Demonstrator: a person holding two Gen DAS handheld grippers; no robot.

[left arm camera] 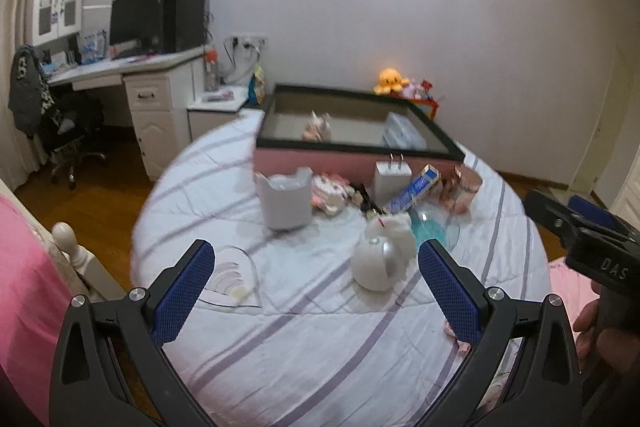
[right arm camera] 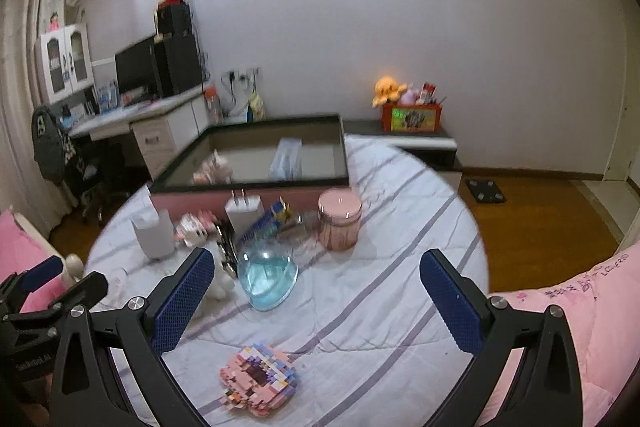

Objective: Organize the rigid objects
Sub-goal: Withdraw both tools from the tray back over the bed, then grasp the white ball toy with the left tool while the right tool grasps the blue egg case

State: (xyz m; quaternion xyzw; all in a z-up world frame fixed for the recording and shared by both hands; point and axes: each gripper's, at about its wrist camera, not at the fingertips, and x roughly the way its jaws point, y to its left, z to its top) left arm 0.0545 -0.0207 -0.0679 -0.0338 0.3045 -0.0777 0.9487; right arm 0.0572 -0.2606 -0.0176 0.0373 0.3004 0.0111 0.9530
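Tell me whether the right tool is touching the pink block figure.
Apart. The right wrist view shows the open right tool with nothing between its fingers, and bare bedspread between them and the pink block figure below.

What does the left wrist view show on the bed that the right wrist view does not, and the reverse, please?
Only the left wrist view shows the heart-shaped rainbow piece lying flat. Only the right wrist view shows the pink block figure close to the camera, and the pink jar whole. Both show the pink box, the white charger, the white cup, the clear blue dome, and an open left gripper and right gripper.
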